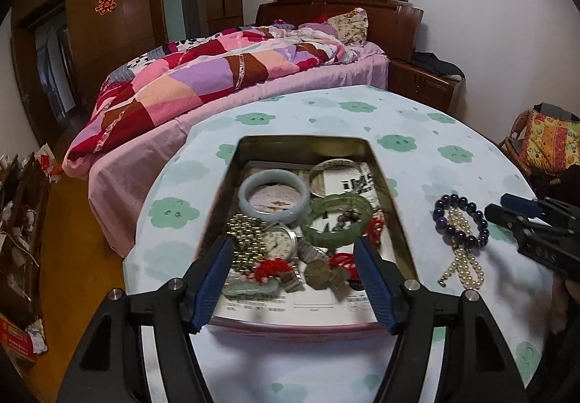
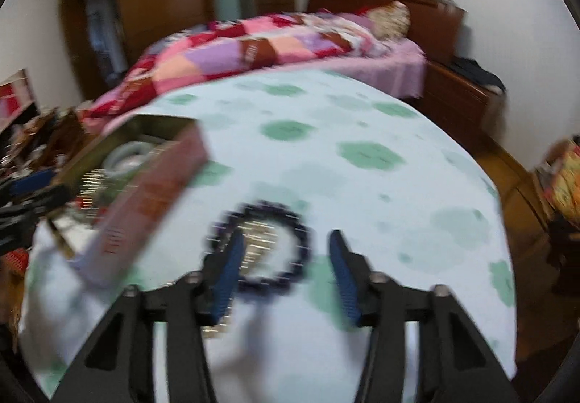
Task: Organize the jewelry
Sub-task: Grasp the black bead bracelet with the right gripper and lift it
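Observation:
An open tin box (image 1: 250, 143) on the table holds several pieces: a pale jade bangle (image 1: 274, 195), a green bangle (image 1: 337, 218), a watch (image 1: 280, 240), gold beads and red ornaments. My left gripper (image 1: 293, 247) is open, hovering over the box's near end. A dark purple bead bracelet (image 1: 461, 221) with a pearl strand (image 1: 464, 261) lies on the cloth right of the box. My right gripper (image 2: 284, 243) is open just above that bracelet (image 2: 297, 243), and shows in the left wrist view (image 1: 507, 207). The right wrist view is blurred.
The table (image 1: 417, 134) has a white cloth with green blobs. A bed with a patchwork quilt (image 1: 203, 76) stands behind it. A nightstand (image 1: 424, 83) and a chair with a bright cushion (image 1: 551, 142) are at the right. Cluttered shelves (image 1: 18, 221) line the left.

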`<action>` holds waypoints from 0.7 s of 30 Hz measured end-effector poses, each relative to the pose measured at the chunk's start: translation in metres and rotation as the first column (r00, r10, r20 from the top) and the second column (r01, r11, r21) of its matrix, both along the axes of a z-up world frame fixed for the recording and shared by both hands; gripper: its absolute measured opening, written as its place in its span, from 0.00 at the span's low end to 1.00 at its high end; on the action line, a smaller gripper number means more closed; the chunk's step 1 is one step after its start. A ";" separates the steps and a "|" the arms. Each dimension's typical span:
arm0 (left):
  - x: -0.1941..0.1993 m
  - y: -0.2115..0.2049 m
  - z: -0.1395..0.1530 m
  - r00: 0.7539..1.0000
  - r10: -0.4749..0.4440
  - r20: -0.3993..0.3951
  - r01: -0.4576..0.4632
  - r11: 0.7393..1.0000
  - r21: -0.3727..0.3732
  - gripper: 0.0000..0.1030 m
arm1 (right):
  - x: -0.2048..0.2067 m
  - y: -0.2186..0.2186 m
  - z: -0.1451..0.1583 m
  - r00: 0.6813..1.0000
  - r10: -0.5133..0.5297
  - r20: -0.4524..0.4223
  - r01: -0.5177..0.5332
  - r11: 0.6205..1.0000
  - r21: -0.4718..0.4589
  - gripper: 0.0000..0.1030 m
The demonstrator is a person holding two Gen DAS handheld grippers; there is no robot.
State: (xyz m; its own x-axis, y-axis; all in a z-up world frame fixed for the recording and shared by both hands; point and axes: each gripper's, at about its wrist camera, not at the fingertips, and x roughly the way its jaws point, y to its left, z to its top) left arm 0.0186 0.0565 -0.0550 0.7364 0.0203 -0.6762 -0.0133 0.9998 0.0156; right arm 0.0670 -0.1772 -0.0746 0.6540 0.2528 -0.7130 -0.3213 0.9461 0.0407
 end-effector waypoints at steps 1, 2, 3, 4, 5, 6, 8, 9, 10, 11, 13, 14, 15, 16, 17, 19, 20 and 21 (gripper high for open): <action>0.000 -0.003 0.000 1.000 -0.007 -0.002 0.007 1.000 0.003 0.67 | 0.004 -0.002 -0.001 1.000 -0.008 -0.013 0.008 1.000 -0.006 0.41; 0.000 -0.005 -0.001 1.000 -0.010 -0.005 0.010 1.000 0.008 0.67 | 0.006 -0.002 -0.003 1.000 -0.011 -0.021 0.011 1.000 -0.014 0.40; 0.001 -0.007 -0.001 1.000 -0.013 -0.009 0.013 1.000 0.013 0.67 | 0.010 -0.001 -0.005 1.000 -0.012 -0.026 0.011 1.000 -0.023 0.38; 0.002 -0.009 -0.001 1.000 -0.017 -0.011 0.018 1.000 0.015 0.67 | 0.011 0.000 -0.006 1.000 -0.007 -0.030 0.006 1.000 -0.025 0.37; 0.001 -0.011 -0.002 1.000 -0.020 -0.013 0.020 1.000 0.018 0.67 | 0.013 0.003 -0.007 0.999 0.001 -0.037 -0.002 1.000 -0.025 0.36; 0.001 -0.012 -0.002 1.000 -0.021 -0.016 0.022 1.000 0.022 0.67 | 0.014 0.006 -0.009 0.999 0.008 -0.042 -0.009 1.000 -0.028 0.35; 0.001 -0.014 -0.001 1.000 -0.025 -0.017 0.025 0.999 0.021 0.67 | 0.019 0.011 -0.013 0.998 0.019 -0.064 -0.022 0.998 -0.051 0.30; 0.000 -0.015 -0.001 0.999 -0.028 -0.016 0.028 0.999 0.018 0.67 | 0.022 0.013 -0.016 0.996 0.024 -0.092 -0.029 0.998 -0.057 0.23; 0.000 -0.016 0.000 0.999 -0.034 -0.014 0.034 0.999 0.013 0.67 | 0.023 0.009 -0.019 0.994 0.025 -0.102 -0.030 0.998 -0.054 0.22; 0.000 -0.017 0.001 0.999 -0.040 -0.012 0.040 0.999 0.010 0.67 | 0.023 0.008 -0.019 0.994 0.027 -0.102 -0.032 0.998 -0.049 0.20; 0.000 -0.020 0.002 0.998 -0.061 -0.014 0.061 0.998 -0.005 0.67 | 0.021 0.006 -0.019 0.994 0.036 -0.101 -0.041 0.998 -0.042 0.17; 0.000 -0.022 0.002 0.998 -0.068 -0.016 0.068 0.998 -0.008 0.67 | 0.020 0.005 -0.018 0.995 0.038 -0.097 -0.042 0.999 -0.033 0.16; 0.000 -0.025 0.003 0.996 -0.082 -0.017 0.082 0.997 -0.013 0.67 | 0.018 0.002 -0.016 0.996 0.037 -0.085 -0.039 0.999 -0.018 0.15; -0.001 -0.028 0.003 0.996 -0.093 -0.017 0.093 0.996 -0.014 0.67 | 0.015 0.001 -0.013 0.997 0.039 -0.068 -0.039 0.999 0.000 0.15; 0.000 -0.031 0.004 0.995 -0.102 -0.019 0.101 0.995 -0.015 0.67 | 0.012 -0.001 -0.010 0.998 0.043 -0.051 -0.043 0.999 0.018 0.15; 0.001 -0.038 0.005 0.992 -0.120 -0.026 0.119 0.993 -0.015 0.67 | 0.005 -0.004 -0.003 0.999 0.040 -0.017 -0.039 0.998 0.041 0.15; 0.002 -0.042 0.006 0.991 -0.129 -0.027 0.129 0.992 -0.012 0.67 | 0.002 -0.006 0.001 0.999 0.037 0.002 -0.037 0.998 0.056 0.15; 0.002 -0.047 0.007 0.990 -0.137 -0.028 0.137 0.991 -0.002 0.67 | 0.001 -0.006 0.004 0.999 0.036 0.012 -0.036 0.997 0.066 0.15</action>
State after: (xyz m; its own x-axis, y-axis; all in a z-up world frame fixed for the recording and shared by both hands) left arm 0.0206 0.0100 -0.0480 0.7129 -0.0799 -0.6967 0.1247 0.9921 0.0137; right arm 0.0682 -0.1832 -0.0708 0.6509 0.3224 -0.6873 -0.3558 0.9293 0.0990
